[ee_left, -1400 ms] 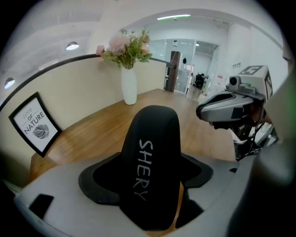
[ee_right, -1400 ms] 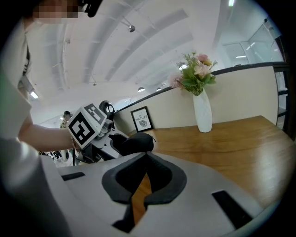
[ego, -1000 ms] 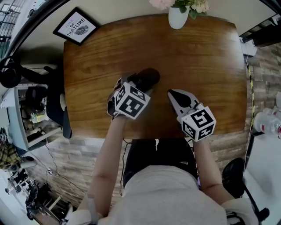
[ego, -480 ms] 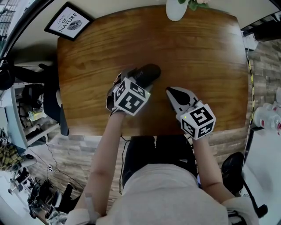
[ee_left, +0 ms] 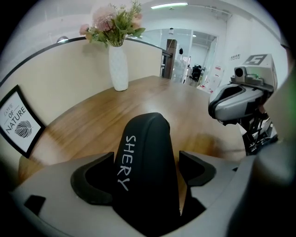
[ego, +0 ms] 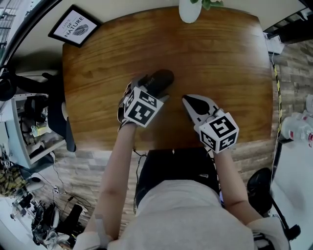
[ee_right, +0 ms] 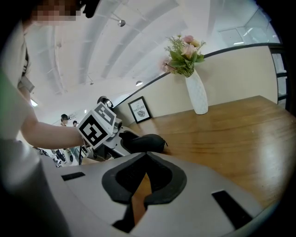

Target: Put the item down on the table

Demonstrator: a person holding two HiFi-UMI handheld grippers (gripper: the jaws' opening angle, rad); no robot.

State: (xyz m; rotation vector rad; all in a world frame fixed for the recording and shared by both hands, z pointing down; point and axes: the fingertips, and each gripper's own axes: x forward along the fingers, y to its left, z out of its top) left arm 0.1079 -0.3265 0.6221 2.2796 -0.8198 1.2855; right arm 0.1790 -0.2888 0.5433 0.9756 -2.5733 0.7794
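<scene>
A black oblong case (ego: 160, 78) with white lettering lies on the wooden table (ego: 220, 58), its long side pointing away from me. My left gripper (ego: 148, 88) straddles its near end and its jaws are opening. In the left gripper view the case (ee_left: 145, 157) fills the space between the pads, and a strip of wood shows between it and the right pad. My right gripper (ego: 188, 101) hovers over the table to the right of the case, shut with nothing in it. The right gripper view shows the case (ee_right: 144, 142) ahead to the left.
A white vase (ego: 189, 10) with flowers stands at the table's far edge. A framed print (ego: 74, 27) leans at the far left corner. Bare wood lies right of the case and beyond it. Shelves and clutter stand off the table's left side.
The picture has shifted slightly, so the table sits a little higher in view. Both grippers and the case keep about the same places on the table.
</scene>
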